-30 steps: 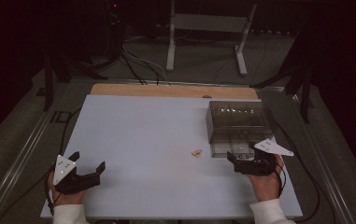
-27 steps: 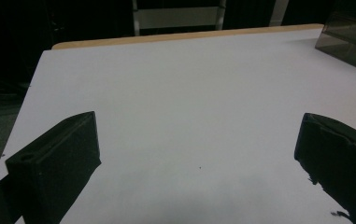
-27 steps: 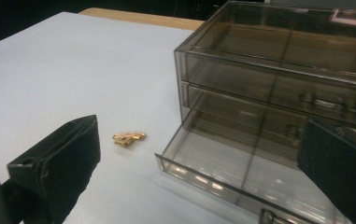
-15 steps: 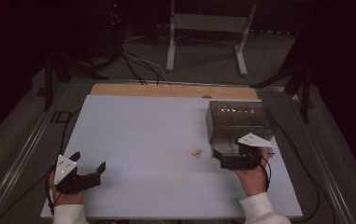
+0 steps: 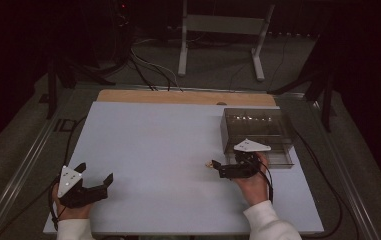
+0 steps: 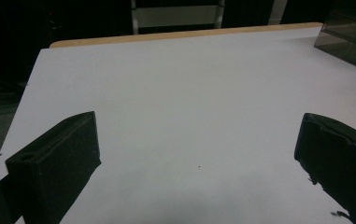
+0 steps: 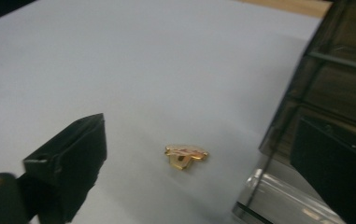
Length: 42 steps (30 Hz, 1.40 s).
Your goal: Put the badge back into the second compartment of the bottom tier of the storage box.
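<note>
Right gripper (image 5: 217,168) has slid left to the gold clip (image 7: 185,154), jaws wide, just narrowing; left gripper (image 5: 97,180) idle, open.

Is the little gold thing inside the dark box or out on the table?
Out. The little gold thing lies on the white table, beside the dark box, between the right gripper's open jaws.

Your white surface (image 5: 168,165) with a wooden far edge (image 5: 178,97), dim grey floor (image 5: 218,65) beyond, a pale metal stand (image 5: 223,30), black cables (image 5: 148,70), dark surroundings
</note>
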Available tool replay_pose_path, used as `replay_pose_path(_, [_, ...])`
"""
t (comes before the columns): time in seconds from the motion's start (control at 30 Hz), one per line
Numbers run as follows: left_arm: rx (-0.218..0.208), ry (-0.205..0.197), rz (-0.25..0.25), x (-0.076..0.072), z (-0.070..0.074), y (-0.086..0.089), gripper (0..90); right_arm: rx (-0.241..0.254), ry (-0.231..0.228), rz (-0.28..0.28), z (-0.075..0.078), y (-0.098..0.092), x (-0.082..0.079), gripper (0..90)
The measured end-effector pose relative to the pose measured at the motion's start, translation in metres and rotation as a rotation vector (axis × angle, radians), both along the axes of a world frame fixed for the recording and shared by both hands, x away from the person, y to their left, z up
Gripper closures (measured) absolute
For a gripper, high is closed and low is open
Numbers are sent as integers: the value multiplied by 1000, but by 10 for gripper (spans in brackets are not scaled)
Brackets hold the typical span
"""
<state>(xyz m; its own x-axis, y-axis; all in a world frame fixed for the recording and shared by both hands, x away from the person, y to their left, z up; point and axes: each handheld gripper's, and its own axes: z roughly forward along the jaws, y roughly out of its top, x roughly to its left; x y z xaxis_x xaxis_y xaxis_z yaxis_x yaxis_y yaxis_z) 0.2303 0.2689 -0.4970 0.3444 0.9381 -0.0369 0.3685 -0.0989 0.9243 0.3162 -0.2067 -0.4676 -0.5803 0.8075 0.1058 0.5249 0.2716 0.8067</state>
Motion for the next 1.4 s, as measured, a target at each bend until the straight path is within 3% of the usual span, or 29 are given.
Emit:
replay_pose_path(0.33, [-1,1,-2,0,0,0,7,-51,49,16,-16,20,12,140])
replay_pose_path(0.5, [0,1,-3,0,0,0,7,-80,62,-24,-21,26,17,258])
replay_pose_path(0.67, [-2,1,-3,0,0,0,7,-135,75,-40,-27,32,21,363])
replay_pose_path(0.7, [-2,1,-3,0,0,0,7,-153,77,-41,-29,33,21,363])
replay_pose_path(0.73, [-3,0,-3,0,0,0,7,-197,82,-42,-33,37,23,424])
replay_pose_path(0.8, [-1,0,-4,0,0,0,7,-222,95,-50,-36,39,24,448])
replay_pose_path(0.97, [-2,0,-3,0,0,0,7,-224,136,-61,-41,39,26,484])
replay_pose_path(1.2, [0,2,-5,0,0,0,7,-213,177,-30,-45,41,25,536])
replay_pose_path(1.4, [1,4,-5,1,0,0,7,-227,168,-43,-46,41,24,597])
